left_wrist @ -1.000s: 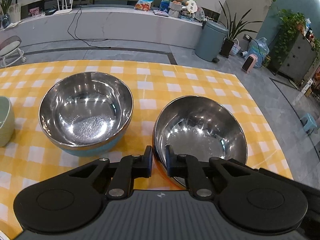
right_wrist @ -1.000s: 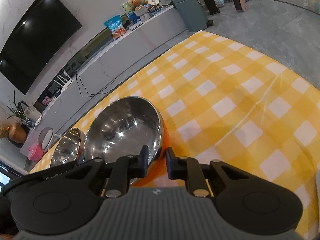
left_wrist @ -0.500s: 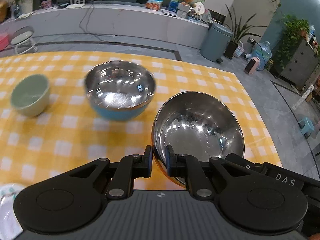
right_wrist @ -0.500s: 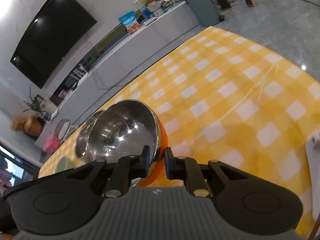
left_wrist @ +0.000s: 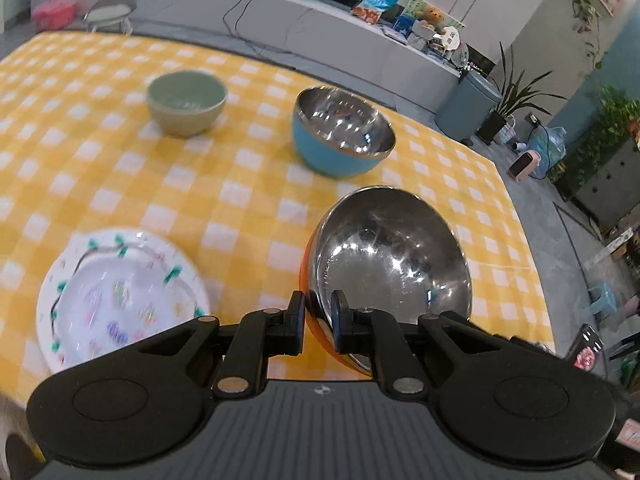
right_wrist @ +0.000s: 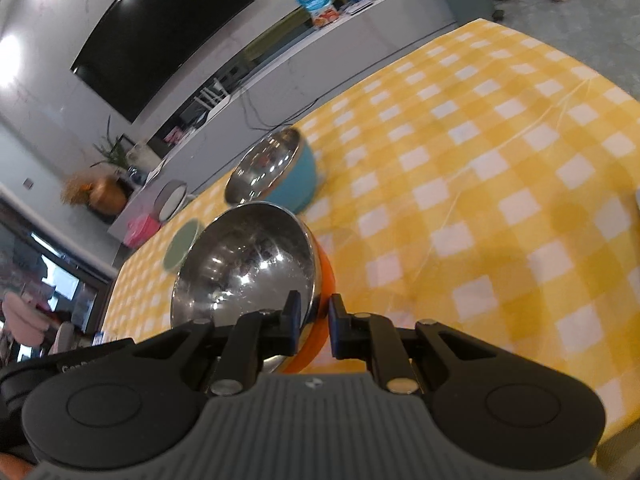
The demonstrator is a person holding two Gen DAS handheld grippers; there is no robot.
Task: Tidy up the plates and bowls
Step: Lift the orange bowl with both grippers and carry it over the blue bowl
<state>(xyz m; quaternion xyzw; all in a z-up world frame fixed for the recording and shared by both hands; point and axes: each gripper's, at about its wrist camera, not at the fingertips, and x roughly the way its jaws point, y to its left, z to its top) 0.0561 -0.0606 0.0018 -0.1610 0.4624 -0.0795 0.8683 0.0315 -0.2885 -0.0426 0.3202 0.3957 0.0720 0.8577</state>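
Nothing looks stacked yet: the left tool (left_wrist: 319, 308) and right tool (right_wrist: 311, 312) are each nearly closed on opposite rims of the orange bowl (left_wrist: 384, 264), which hangs tilted above the yellow checked tabletop (left_wrist: 240, 200), so I judge the sorting is only starting. That bowl is orange outside with a mirror-bright steel inside, empty and clean. Beyond it the flowered plate (left_wrist: 120, 292) lies near, then the blue bowl (left_wrist: 340, 140) and the green bowl (left_wrist: 186, 102) stand apart, still to be gathered.
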